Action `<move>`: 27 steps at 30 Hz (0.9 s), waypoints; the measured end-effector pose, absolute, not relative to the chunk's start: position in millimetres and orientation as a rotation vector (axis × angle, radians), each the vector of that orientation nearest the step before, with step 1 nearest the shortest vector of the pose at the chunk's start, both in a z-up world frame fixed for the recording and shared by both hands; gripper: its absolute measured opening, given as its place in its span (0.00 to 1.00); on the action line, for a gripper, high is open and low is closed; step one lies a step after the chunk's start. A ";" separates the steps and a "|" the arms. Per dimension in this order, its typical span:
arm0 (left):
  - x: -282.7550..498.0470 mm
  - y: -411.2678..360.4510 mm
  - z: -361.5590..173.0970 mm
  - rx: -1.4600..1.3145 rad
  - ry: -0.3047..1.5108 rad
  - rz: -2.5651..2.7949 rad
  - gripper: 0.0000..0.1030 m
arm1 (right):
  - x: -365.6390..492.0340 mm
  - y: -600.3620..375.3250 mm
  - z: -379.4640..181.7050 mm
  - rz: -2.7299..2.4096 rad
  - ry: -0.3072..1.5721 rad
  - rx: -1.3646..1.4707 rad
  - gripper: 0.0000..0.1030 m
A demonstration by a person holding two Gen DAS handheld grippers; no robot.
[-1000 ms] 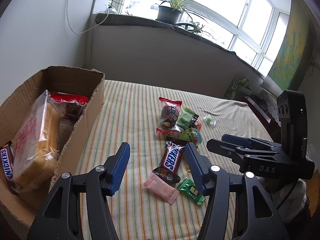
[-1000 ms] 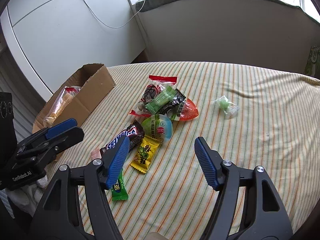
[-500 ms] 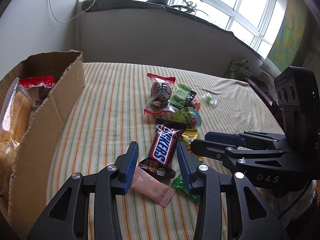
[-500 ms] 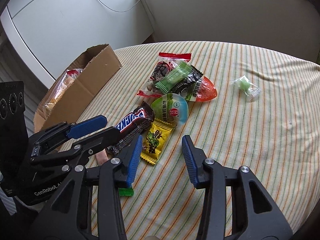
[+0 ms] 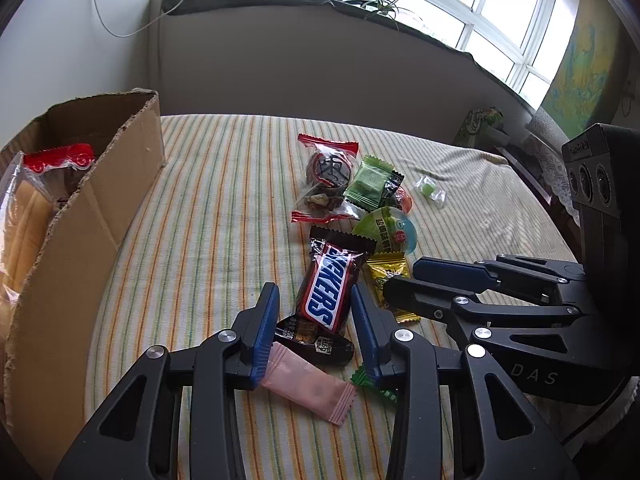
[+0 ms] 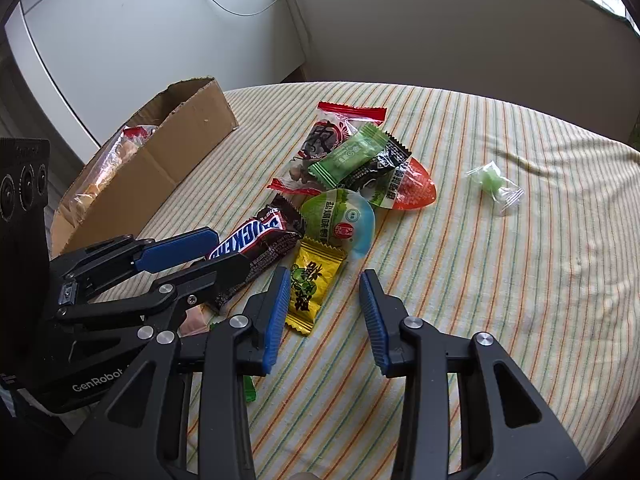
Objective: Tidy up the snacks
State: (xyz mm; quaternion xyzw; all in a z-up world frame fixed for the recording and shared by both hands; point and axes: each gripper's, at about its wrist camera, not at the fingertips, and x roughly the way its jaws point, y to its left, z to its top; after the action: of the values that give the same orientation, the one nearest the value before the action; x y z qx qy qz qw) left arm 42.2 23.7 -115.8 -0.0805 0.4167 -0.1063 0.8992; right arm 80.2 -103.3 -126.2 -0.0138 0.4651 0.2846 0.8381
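A pile of snacks lies on the striped tablecloth. My left gripper is open, its jaws on either side of the near end of a Snickers bar, not closed on it. A pink packet and a green packet lie just below it. My right gripper is open, just right of a yellow candy packet. The Snickers bar also shows in the right wrist view. A cardboard box at the left holds bread and other snacks.
Farther back lie a red-edged clear bag, a green wafer packet, a round green jelly cup, an orange jelly cup and a small clear-wrapped green candy. A wall and window sill stand behind the table.
Both grippers have moved forward and down toward the snack pile. Both jaws have narrowed from wide open. The left gripper now straddles the Snickers bar.
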 end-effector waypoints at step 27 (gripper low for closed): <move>54.2 31.7 -118.6 -0.149 0.882 -0.162 0.28 | 74.2 -83.3 -124.0 0.585 0.937 -0.185 0.18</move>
State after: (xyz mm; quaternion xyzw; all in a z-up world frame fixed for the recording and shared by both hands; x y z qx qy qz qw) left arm 54.2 31.7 -118.6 -0.0722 0.4260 -0.0781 0.8985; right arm 74.2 -83.3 -124.0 -0.0878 0.4445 0.2776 0.8471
